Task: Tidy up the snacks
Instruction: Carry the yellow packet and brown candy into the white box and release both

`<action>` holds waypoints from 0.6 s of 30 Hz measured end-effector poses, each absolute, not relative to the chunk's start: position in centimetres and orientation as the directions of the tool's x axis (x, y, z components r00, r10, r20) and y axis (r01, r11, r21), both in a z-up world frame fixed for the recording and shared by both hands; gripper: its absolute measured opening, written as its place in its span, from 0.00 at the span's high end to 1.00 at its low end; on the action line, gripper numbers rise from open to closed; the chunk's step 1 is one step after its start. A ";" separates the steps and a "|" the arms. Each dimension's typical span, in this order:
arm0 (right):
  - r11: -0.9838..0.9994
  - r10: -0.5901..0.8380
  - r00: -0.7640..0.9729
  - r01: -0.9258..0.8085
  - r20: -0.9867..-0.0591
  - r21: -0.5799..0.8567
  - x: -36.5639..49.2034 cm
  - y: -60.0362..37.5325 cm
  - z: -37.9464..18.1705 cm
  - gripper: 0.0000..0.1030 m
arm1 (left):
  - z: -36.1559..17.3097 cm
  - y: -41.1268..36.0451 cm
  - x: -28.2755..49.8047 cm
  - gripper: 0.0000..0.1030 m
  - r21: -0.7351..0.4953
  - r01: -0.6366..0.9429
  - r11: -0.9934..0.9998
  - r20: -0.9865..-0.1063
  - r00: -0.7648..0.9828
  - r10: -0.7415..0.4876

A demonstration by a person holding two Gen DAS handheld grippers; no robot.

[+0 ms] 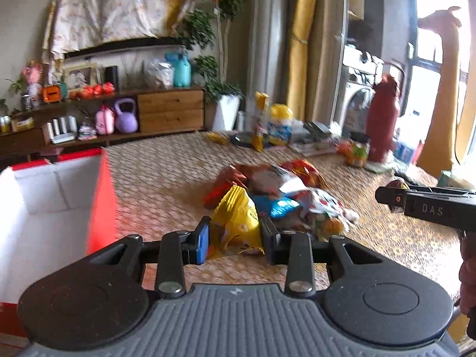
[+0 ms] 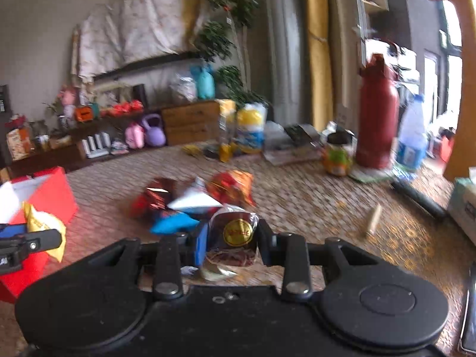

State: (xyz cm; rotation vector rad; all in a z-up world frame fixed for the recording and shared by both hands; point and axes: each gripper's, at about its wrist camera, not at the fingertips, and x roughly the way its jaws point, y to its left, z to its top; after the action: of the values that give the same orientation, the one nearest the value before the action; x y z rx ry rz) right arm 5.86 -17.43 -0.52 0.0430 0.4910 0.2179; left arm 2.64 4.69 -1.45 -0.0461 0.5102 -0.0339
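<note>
2 black fingers of the left gripper [image 1: 235, 239] are closed on a yellow snack bag [image 1: 238, 220], held level just above the patterned worktop [image 1: 166, 172], in front of the snack pile [image 1: 279, 190]. A red-and-white box [image 1: 44, 196] stands open at the worktop's left edge.

From the right wrist, the right gripper [image 2: 232, 239] clamps a dark packet with a gold seal [image 2: 235, 232], level above the worktop, the pile just beyond.
</note>
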 end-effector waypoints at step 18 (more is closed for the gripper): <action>0.835 0.528 0.777 -0.548 -0.342 0.043 4.7 -3.3 5.5 0.69 | 2.5 15.9 -0.7 0.67 -0.046 -0.215 0.976 -0.413 0.893 0.177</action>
State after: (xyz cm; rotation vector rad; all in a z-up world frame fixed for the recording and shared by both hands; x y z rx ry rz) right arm 4.71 -3.26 5.54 -0.0603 0.3519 0.5823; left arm -0.70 15.94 2.52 -0.0916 0.4195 0.2035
